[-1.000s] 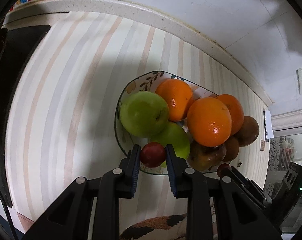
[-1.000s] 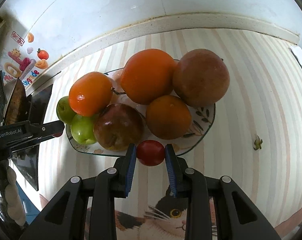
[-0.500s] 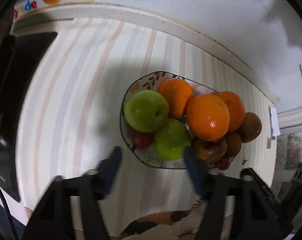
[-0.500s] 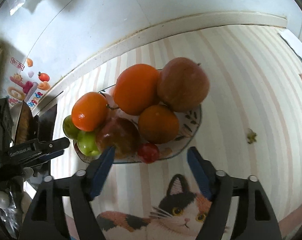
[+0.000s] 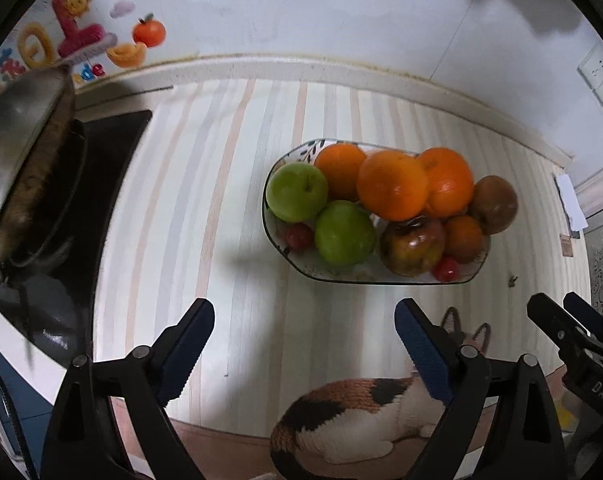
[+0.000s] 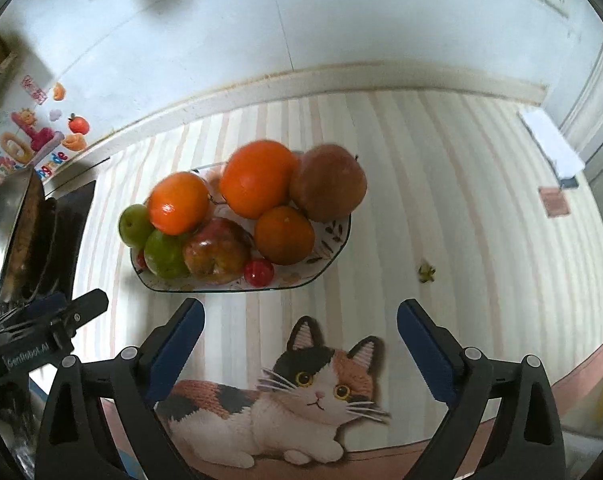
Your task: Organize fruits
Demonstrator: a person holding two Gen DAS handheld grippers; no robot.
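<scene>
Near the bench's back edge, piled fruit is filling the plate [image 6: 333,248]; both tools, left [image 5: 304,332] and right [image 6: 300,330], are hanging apart, empty; the small tomato [image 6: 258,272] looks soft, wanting gentle side pinching.

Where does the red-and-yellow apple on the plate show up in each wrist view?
Left wrist: red-and-yellow apple right of centre, at the plate's near rim, beside a cherry tomato.
Right wrist: same apple left of centre.
Shared landmark: cat mat.
</scene>
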